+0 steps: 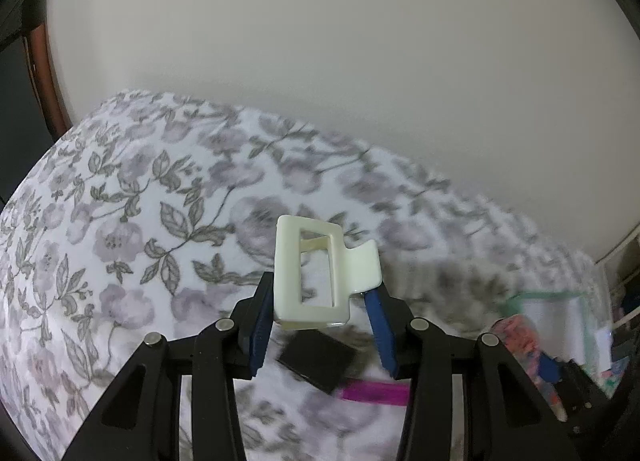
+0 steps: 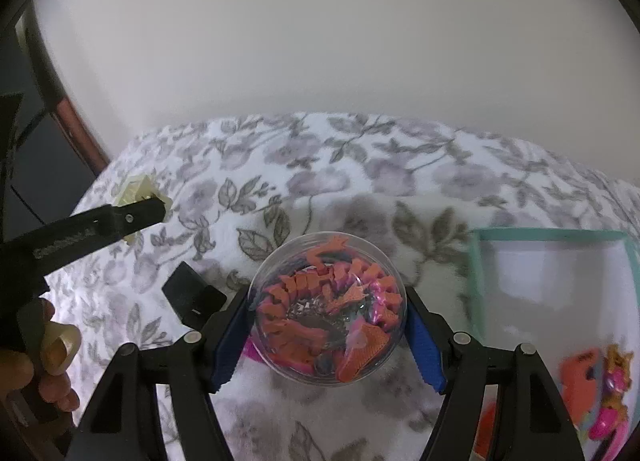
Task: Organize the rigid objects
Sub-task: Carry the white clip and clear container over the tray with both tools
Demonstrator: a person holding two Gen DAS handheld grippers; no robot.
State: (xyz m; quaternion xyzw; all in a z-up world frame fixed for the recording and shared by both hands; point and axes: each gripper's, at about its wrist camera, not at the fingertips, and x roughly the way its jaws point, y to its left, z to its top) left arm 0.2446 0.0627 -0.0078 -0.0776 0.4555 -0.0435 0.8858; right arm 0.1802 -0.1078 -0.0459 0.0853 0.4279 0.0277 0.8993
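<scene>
A cream hair claw clip [image 1: 288,261] is pinched between the blue pads of my left gripper [image 1: 320,285], held above the floral bedsheet [image 1: 120,221]. In the right wrist view the same clip [image 2: 136,189] shows at the tip of the left gripper [image 2: 140,215], far left. My right gripper [image 2: 326,295] is shut on a clear round container [image 2: 328,309] holding an orange-red jointed toy, its pads pressing on both sides. A black flat square [image 2: 192,297] and a pink item [image 2: 250,349] lie on the sheet under the grippers.
A clear bin with a teal rim [image 2: 548,235] stands at the right, with colourful toys [image 2: 600,381] in it. A hand [image 2: 40,361] grips the left tool's handle. A white wall runs behind the bed, and a dark wooden frame [image 2: 76,125] is at the left.
</scene>
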